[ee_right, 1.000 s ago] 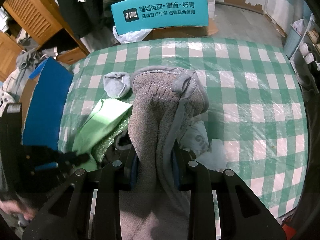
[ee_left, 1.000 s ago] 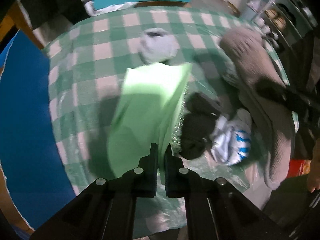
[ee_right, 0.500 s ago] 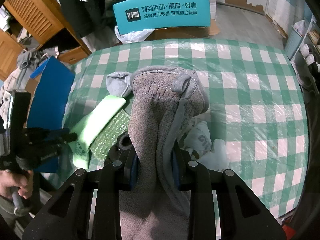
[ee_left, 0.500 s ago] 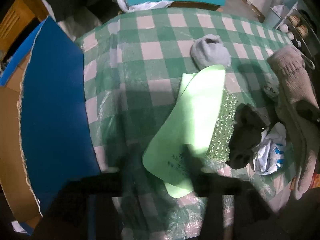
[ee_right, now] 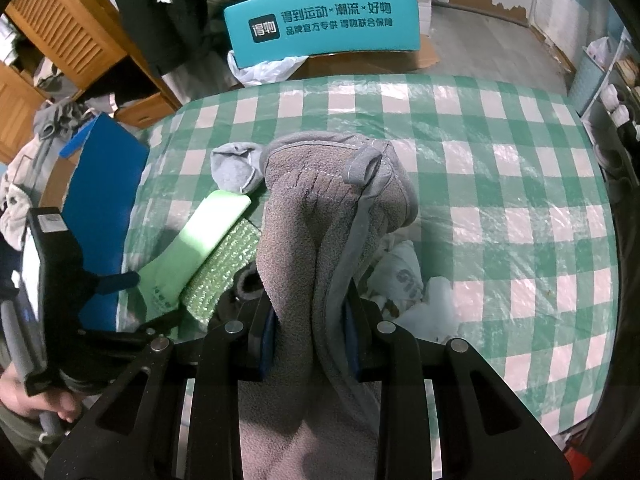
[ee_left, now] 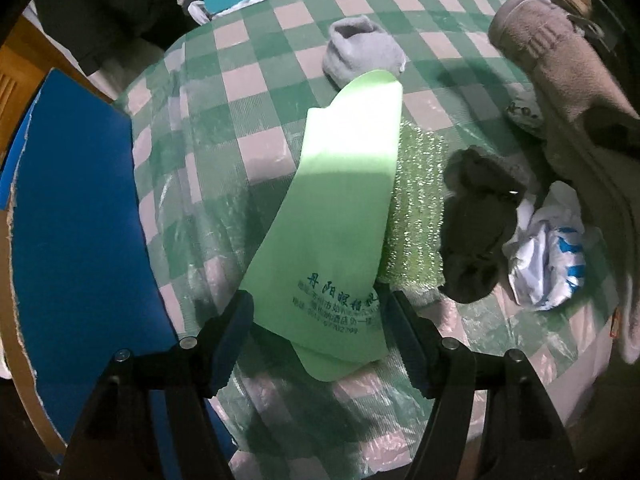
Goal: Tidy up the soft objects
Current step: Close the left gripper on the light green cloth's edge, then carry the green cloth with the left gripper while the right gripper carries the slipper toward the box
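Note:
A light green cloth (ee_left: 344,200) with dark print lies flat on the checked tablecloth (ee_left: 256,80), partly over a sparkly green scrub pad (ee_left: 416,216). My left gripper (ee_left: 316,304) points down over the cloth's near end, its jaws opening, the cloth between them but untouched. In the right wrist view that gripper (ee_right: 144,304) stands at the left by the green cloth (ee_right: 200,240). My right gripper (ee_right: 310,308) is shut on a grey fleece towel (ee_right: 328,208), which hangs lifted over the table. A grey sock (ee_left: 360,52) lies beyond the green cloth, a dark sock (ee_left: 476,232) beside the pad.
A crumpled white bag with blue print (ee_left: 548,256) lies under the towel. A blue board (ee_left: 72,220) leans at the table's left edge. A teal box (ee_right: 320,28) stands behind the table, wooden furniture (ee_right: 60,32) at the far left. A person's hand (ee_right: 36,404) holds the left gripper.
My left gripper was shut on the raised green cloth; it has let go and spread its jaws, and the cloth now lies flat. The right gripper and towel have not moved.

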`<state>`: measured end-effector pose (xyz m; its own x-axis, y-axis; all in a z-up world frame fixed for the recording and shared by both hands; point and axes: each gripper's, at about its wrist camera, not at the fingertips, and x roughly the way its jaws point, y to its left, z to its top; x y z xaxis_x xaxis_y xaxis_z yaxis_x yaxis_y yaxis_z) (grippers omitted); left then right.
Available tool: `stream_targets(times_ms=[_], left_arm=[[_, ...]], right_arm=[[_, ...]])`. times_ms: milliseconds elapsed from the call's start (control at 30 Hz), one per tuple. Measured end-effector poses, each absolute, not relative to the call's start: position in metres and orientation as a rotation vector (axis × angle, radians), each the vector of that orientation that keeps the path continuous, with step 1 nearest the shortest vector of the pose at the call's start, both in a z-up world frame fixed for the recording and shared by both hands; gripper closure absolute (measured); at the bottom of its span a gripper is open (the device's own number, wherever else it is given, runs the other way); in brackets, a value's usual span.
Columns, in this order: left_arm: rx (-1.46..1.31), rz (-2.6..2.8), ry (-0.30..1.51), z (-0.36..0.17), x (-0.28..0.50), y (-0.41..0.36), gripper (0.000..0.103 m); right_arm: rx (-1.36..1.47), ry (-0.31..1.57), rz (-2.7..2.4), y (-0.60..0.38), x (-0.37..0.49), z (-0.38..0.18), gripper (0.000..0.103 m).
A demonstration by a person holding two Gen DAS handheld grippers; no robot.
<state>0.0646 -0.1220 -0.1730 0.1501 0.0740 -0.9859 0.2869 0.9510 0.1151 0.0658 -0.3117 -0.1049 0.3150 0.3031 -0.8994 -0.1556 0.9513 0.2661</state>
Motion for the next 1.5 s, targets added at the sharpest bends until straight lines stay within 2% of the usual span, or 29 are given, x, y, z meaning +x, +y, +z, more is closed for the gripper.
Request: stream_targets(times_ms=[300,367,433,467,533,600,1000,1333,1500], left_arm=[[0.331,-0.153,1.371,-0.181,0.062,-0.137,0.033],[0.337,-0.155,1.361,-0.182,0.063,-0.135,0.037],[0.349,-0.153,1.344,-0.179,0.058,-0.130,0.054],[0.352,-0.152,1.341,-0.175,0.054,-0.125,0.059],[0.333,-0.158,1.343,-0.172,0.054,-0.119,0.086],[0.300,-0.166,1.355,-0.169,0.053,-0.115,0.096],[0.152,-0.182,1.306,-0.135,0.053,-0.096,0.099],[0.079,-0.216,1.152,-0.074,0.052,-0.079,0.099],[0.066,-0.225,1.108,-0.060,0.056,-0.076,0.099]], right_arm=[[0.141,1.212,0.304,-0.312,0.065,-0.104,0.076],[0.141,1.212,0.304,-0.312,0.065,-0.105,0.076],[0.143,1.213,0.303,-0.312,0.065,-0.104,0.076],[0.144,1.213,0.303,-0.311,0.065,-0.104,0.076],[0.144,1.212,0.305,-0.311,0.065,-0.103,0.076],[0.143,1.210,0.307,-0.308,0.065,-0.101,0.076],[0.131,1.195,0.318,-0.299,0.064,-0.091,0.076],[0.114,1.151,0.329,-0.288,0.059,-0.074,0.076],[0.104,1.134,0.339,-0.283,0.056,-0.065,0.076]])
